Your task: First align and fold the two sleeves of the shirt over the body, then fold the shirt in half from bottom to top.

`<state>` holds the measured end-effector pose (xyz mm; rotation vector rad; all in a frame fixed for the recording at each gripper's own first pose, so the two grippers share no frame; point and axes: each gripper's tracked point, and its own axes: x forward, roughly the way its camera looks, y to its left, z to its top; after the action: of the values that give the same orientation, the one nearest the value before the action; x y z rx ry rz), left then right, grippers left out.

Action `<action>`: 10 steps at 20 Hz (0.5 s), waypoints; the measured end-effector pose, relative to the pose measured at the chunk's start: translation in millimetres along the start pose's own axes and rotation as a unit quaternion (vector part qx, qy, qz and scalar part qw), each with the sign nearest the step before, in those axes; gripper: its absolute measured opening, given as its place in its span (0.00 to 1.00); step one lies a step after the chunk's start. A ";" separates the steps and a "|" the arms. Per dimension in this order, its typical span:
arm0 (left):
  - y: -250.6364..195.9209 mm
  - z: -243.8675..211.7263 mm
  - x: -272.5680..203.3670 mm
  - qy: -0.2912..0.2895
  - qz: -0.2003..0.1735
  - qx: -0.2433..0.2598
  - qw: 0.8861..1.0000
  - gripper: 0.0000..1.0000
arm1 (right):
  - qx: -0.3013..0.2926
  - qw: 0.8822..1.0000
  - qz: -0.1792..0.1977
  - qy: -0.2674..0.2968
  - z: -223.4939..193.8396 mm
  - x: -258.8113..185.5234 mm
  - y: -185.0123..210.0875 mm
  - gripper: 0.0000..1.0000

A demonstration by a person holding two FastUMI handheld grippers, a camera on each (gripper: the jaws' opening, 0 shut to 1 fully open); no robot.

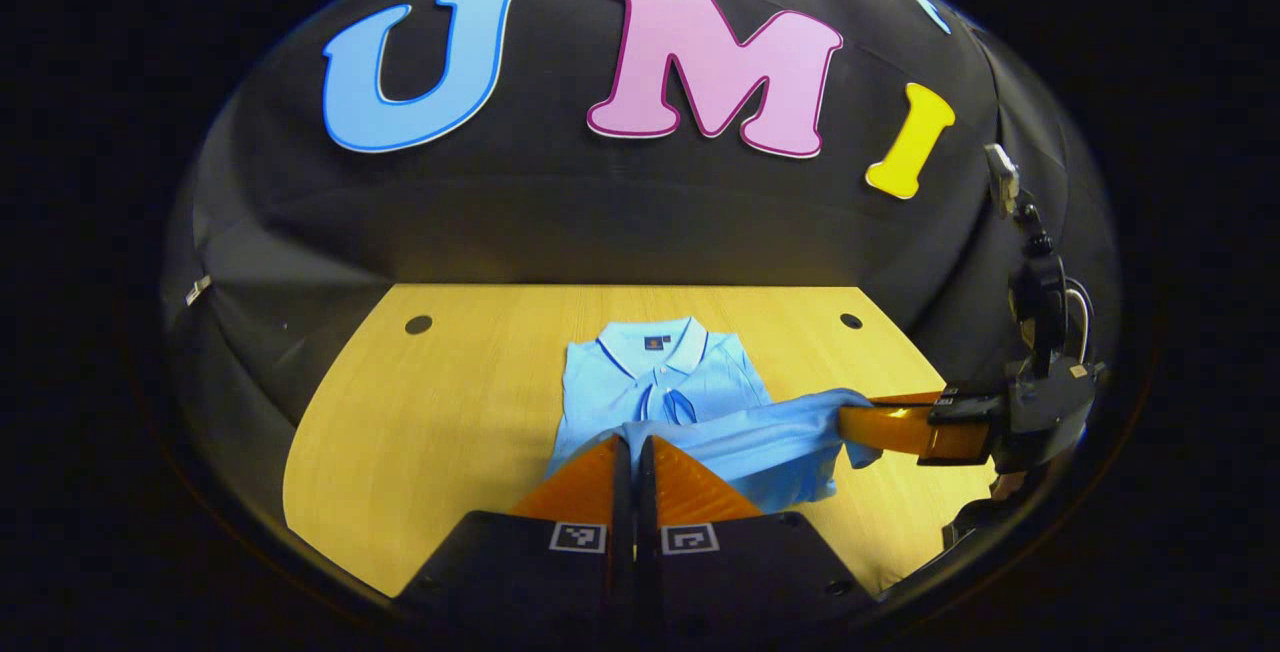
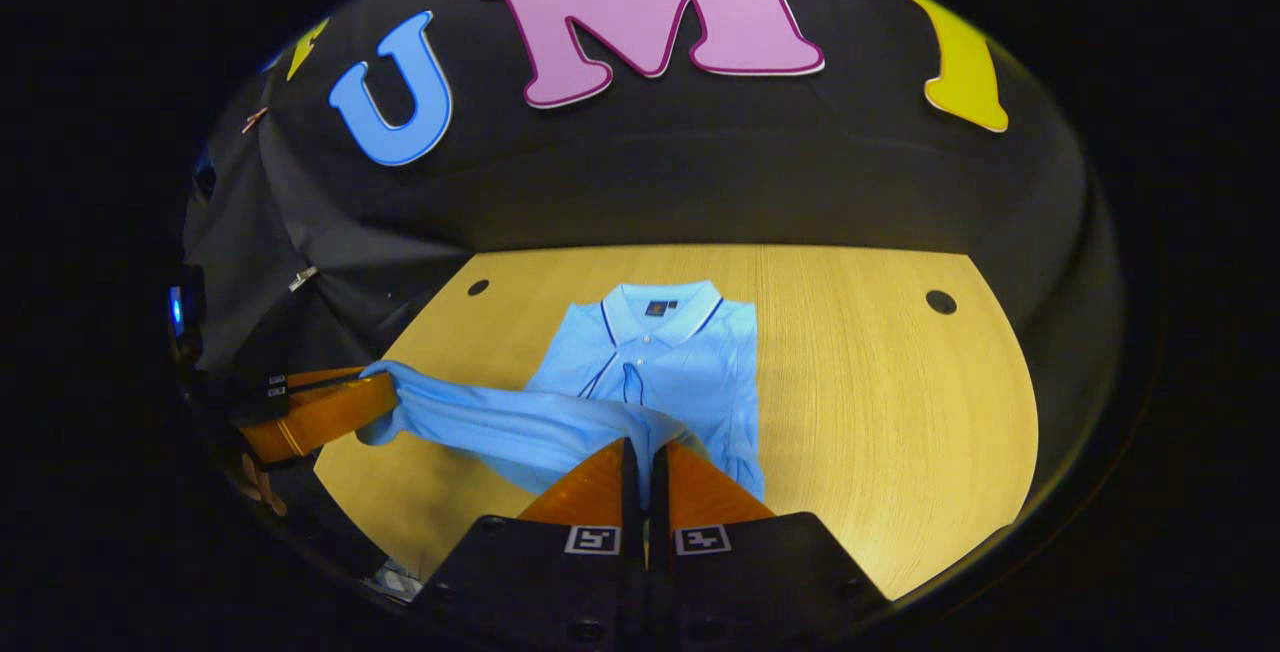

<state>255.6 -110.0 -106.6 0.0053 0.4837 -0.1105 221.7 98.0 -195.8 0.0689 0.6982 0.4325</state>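
A light blue polo shirt (image 1: 690,382) lies on the wooden table (image 1: 450,412), collar at the far side and sleeves folded in over the body. Its bottom hem is lifted off the table and stretched between both grippers. My left gripper (image 1: 634,442) is shut on one end of the hem, right in front of its camera. The right gripper (image 1: 855,427) holds the other end, off to the right. In the right gripper view, the right gripper (image 2: 645,447) pinches the hem of the shirt (image 2: 690,362), and the left gripper (image 2: 385,397) grips the cloth at the left.
The table (image 2: 880,412) has bare wood on both sides of the shirt. Small round dark holes (image 1: 418,324) (image 2: 940,301) sit near its far corners. The black booth wall rises just behind the table's far edge.
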 end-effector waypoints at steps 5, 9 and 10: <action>20.3 53.9 64.7 -0.028 0.014 0.006 1.000 0.06 | -0.003 0.999 -0.005 -0.037 65.9 48.1 -17.4 0.05; 29.3 75.8 124.8 -0.041 0.022 0.017 0.999 0.06 | -0.004 0.999 -0.015 -0.050 97.6 103.5 -33.1 0.05; 33.5 77.7 143.7 -0.040 0.027 0.022 0.999 0.06 | -0.007 0.999 -0.017 -0.051 101.9 119.4 -36.5 0.05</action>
<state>421.6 -94.1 -105.2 0.0564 0.4016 -0.0685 381.0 121.8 -197.6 0.0656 0.5952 0.3973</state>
